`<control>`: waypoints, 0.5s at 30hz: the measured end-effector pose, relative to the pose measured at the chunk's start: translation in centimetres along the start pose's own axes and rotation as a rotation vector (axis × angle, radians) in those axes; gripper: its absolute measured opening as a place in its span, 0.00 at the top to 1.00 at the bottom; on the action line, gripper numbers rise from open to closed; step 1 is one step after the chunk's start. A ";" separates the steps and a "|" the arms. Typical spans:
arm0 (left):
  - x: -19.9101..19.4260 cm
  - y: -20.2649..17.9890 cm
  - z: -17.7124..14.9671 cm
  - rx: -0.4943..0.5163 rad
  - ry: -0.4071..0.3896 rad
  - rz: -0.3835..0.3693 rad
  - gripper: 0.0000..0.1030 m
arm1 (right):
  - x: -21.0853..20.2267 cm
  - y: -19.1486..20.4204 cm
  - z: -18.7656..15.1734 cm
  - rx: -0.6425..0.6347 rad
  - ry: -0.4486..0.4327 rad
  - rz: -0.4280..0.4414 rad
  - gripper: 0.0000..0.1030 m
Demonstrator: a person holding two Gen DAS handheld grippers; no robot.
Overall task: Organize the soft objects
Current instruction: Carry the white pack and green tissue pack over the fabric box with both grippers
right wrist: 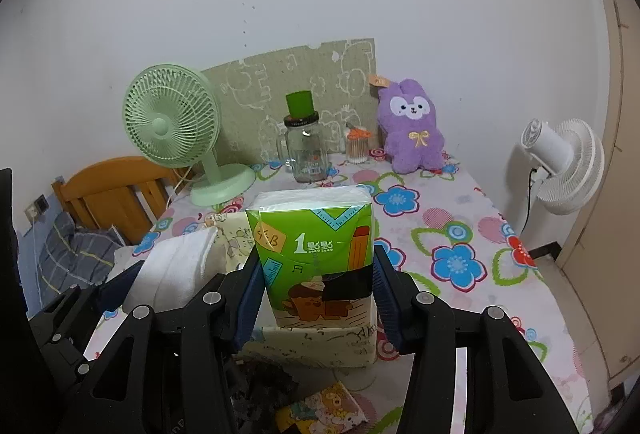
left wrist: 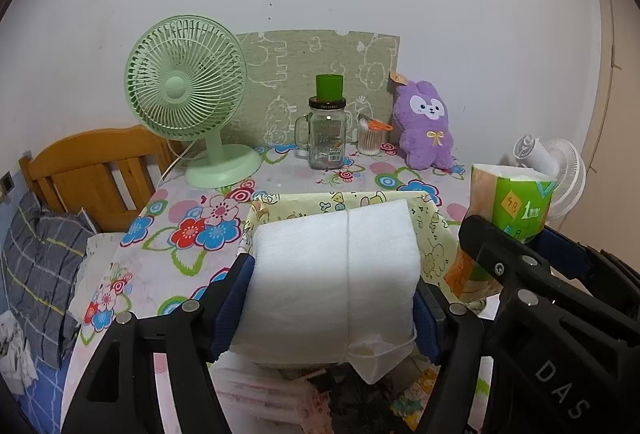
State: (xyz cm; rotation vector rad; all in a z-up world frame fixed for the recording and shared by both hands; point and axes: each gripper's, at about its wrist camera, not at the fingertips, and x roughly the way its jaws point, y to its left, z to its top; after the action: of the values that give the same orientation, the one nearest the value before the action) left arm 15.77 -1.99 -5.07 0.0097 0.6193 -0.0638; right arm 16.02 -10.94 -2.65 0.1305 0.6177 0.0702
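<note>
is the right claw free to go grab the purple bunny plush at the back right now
Probably not. The right claw is shut on a green tissue pack, so it would have to drop that first. The path to the purple bunny plush across the flowered tablecloth looks open.

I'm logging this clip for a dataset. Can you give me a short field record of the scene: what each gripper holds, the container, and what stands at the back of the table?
left gripper: shut on white foam block
right gripper: shut on green tissue pack
container: yellow fabric box on the table, just beyond both held items
table: floral cloth
back row, left to right: green fan, glass jar, cotton swabs, purple plush
off table: white fan, at right
</note>
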 end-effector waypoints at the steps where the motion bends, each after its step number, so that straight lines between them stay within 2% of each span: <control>1: 0.2 0.0 0.1 0.000 0.001 0.001 0.30 | 0.1 0.0 0.0 -0.001 -0.001 -0.001 0.48; 15: 4.0 0.3 1.1 -0.009 0.044 -0.004 0.30 | 4.1 -0.4 1.0 -0.009 0.022 -0.012 0.48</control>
State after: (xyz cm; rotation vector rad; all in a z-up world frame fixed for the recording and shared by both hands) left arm 19.68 -1.93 -6.48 0.0012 0.6634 -0.0652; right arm 19.95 -11.02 -4.23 0.1172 0.6396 0.0629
